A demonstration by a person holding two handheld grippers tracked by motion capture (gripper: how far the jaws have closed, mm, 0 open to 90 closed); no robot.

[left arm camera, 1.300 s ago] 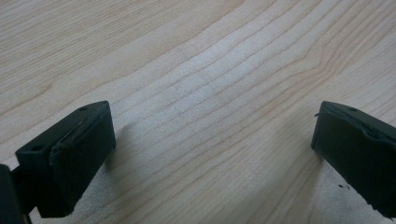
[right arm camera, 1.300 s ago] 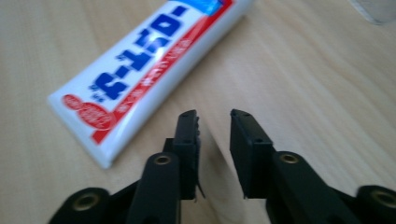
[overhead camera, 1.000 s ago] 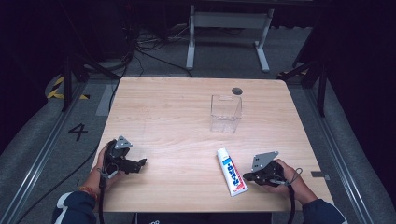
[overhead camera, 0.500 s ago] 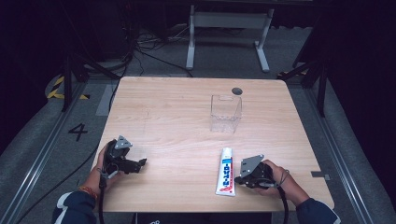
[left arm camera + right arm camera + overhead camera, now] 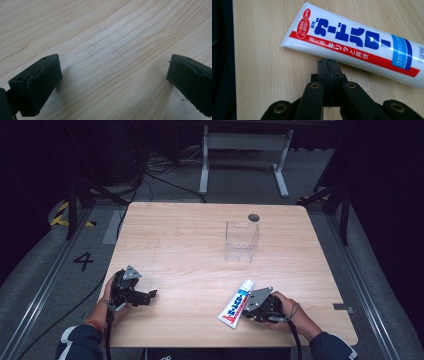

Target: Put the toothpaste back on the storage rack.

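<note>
A white toothpaste tube (image 5: 235, 304) with red and blue print lies slantwise near the table's front edge, cap end toward the far right. My right gripper (image 5: 244, 311) is shut with nothing between its jaws; in the right gripper view its joined tips (image 5: 328, 63) press against the long side of the tube (image 5: 352, 45). My left gripper (image 5: 151, 296) rests at the front left, pointing right. In the left gripper view it (image 5: 113, 68) stands wide open over bare wood.
A clear plastic box (image 5: 241, 241) stands upright right of the middle of the wooden table (image 5: 190, 250), with a small dark round spot (image 5: 253, 217) behind it. The table's front edge is close below both hands. Cables and a metal frame lie on the floor beyond.
My right gripper has moved left along the front edge, against the tube. The tube has swung round, its flat end going left. The left gripper has stayed still.
</note>
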